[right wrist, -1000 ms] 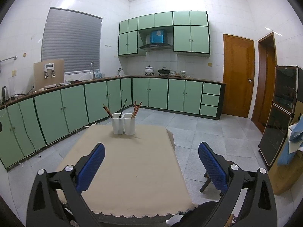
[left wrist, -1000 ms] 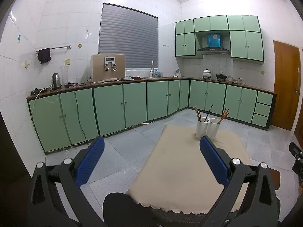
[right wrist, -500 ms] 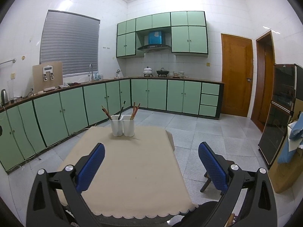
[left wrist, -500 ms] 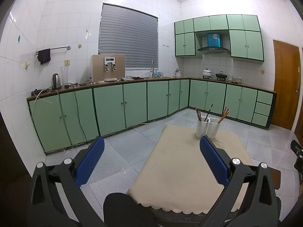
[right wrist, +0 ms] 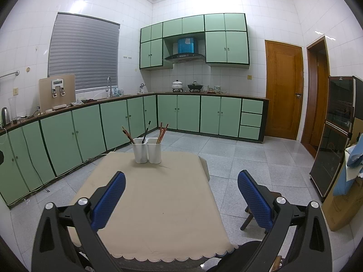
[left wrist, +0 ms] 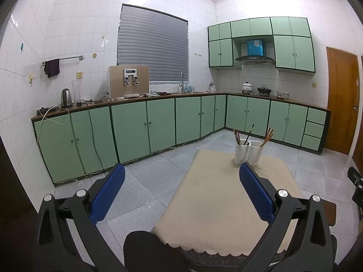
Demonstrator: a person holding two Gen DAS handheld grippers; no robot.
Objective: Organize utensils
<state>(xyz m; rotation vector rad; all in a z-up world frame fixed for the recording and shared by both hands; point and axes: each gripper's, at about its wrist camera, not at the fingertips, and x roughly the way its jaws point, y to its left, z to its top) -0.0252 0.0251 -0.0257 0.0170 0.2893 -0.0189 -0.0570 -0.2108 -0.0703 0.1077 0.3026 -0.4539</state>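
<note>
**Inspector A:** Progress on the utensils is requested.

**Inspector B:** The chopsticks [right wrist: 161,132] and a dark-handled utensil [right wrist: 145,132] are found upright in the white twin holder [right wrist: 147,150], set at 12 o'clock on the bench [right wrist: 158,195]. No loose utensil is seen on the cloth. Sorting done or sorting pending: either is fitted.

**Inspector A:** Grippers?

**Inspector B:** The left gripper [left wrist: 181,192] and right gripper [right wrist: 181,192] are held with jaws wide apart, nothing clamped, well short of the holder.

**Inspector A:** Materials?

**Inspector B:** Holder: smooth, rounded, seemingly plastic. Chopsticks: thin, reddish-brown. Cloth: beige, matte, scallop-edged. Pads [right wrist: 109,200]: blue, dimpled.
</note>
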